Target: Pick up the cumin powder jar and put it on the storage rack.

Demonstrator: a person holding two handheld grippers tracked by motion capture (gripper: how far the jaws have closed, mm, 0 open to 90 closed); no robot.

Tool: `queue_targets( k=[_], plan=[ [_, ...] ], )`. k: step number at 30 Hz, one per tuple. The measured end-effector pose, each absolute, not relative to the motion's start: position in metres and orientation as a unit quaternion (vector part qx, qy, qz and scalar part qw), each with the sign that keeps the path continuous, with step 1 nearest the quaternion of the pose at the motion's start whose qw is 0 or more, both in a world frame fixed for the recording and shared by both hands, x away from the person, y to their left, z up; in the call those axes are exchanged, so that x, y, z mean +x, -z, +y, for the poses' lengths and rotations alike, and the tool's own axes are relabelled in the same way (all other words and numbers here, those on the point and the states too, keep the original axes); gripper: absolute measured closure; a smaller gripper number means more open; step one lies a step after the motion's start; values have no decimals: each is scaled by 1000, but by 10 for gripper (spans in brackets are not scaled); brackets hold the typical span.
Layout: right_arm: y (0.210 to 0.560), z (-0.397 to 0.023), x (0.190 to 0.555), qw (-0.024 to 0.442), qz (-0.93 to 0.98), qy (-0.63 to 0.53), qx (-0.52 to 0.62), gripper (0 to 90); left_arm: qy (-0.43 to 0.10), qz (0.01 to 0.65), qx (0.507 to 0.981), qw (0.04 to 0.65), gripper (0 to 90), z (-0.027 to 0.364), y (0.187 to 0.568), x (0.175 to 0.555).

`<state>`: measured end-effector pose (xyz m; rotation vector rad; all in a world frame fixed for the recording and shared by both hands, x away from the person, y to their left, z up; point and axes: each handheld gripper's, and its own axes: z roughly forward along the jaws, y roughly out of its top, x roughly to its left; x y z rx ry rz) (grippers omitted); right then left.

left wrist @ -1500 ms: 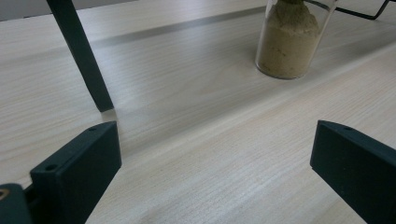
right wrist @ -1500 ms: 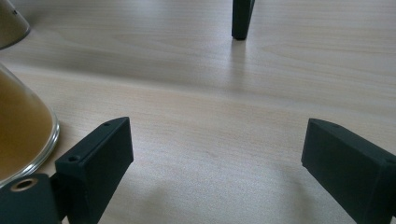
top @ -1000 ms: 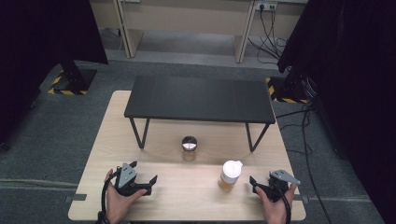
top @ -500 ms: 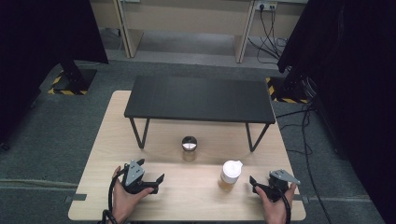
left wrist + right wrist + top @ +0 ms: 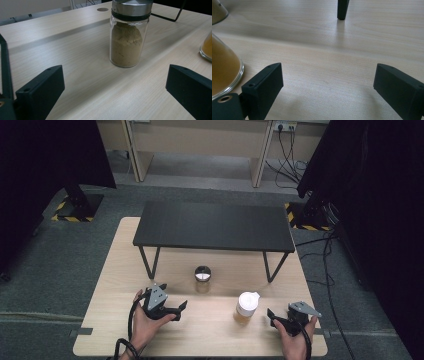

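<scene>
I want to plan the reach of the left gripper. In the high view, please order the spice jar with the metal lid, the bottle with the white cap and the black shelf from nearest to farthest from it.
From the left gripper:
1. Spice jar, just ahead, slightly right.
2. White-capped bottle, farther right, near the right gripper.
3. Black shelf, at the table's far side.

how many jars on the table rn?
2. Spice jar with a metal lid stands mid-table, before the left gripper; white-lidded jar of amber liquid stands beside the right gripper.
</scene>
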<state>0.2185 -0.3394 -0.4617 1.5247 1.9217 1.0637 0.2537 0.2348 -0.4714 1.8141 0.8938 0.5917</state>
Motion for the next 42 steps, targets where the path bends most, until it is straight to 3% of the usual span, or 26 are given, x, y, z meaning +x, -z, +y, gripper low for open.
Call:
queue_targets(
  k=[42],
  plan=[
    [462,-343,220,224,699,-392,555,92,-222,353,765,491,13,176,475,313]
  ],
)
